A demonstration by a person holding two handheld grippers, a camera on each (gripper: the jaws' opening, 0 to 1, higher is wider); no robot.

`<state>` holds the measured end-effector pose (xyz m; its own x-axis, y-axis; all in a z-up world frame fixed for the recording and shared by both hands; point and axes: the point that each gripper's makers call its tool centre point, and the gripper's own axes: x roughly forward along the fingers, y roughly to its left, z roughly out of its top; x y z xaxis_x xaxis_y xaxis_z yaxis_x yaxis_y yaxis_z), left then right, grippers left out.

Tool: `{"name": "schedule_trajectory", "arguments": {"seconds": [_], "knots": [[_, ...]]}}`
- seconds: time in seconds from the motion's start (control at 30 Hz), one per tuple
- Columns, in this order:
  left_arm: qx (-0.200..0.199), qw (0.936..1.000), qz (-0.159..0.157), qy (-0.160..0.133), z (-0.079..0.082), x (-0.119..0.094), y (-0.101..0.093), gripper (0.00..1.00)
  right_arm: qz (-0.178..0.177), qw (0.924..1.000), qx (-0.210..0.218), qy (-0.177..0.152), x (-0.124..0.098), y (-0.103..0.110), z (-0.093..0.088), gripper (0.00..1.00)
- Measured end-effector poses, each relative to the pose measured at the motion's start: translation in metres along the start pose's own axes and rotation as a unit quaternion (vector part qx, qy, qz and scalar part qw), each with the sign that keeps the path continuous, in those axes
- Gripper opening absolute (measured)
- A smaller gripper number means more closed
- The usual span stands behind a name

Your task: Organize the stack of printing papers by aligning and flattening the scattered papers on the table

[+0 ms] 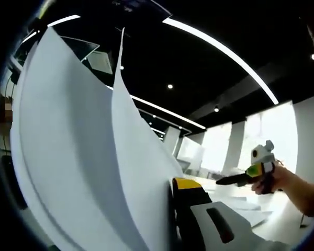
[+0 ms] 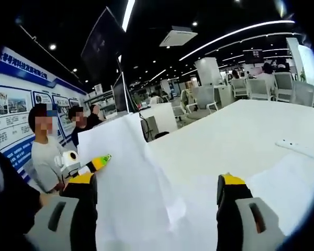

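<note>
The left gripper (image 2: 105,157) pinches the papers (image 1: 89,167) and holds them up, standing tall above the white surface (image 2: 235,136). The right gripper (image 2: 157,196) is wide open and holds nothing.

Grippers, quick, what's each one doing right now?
Left gripper: holding the paper sheets upright, jaws shut on them.
Right gripper: open, jaws wide apart over the table, holding nothing.

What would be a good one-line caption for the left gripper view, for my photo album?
Left gripper lifts curling white sheets of paper upright, while a hand holds the right gripper beyond, over the white table.
</note>
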<state>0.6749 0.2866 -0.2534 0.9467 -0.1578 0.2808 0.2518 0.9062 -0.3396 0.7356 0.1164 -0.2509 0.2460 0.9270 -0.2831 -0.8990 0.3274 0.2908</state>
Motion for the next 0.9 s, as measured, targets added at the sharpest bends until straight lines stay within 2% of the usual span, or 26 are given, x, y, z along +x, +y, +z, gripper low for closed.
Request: {"name": "schedule_trajectory", "arguments": {"seconds": [0.9], "knots": [[0.003, 1.0000, -0.001, 0.004, -0.002, 0.002, 0.000, 0.10, -0.019, 0.9997, 0.011, -0.004, -0.024, -0.009, -0.008, 0.90]]}}
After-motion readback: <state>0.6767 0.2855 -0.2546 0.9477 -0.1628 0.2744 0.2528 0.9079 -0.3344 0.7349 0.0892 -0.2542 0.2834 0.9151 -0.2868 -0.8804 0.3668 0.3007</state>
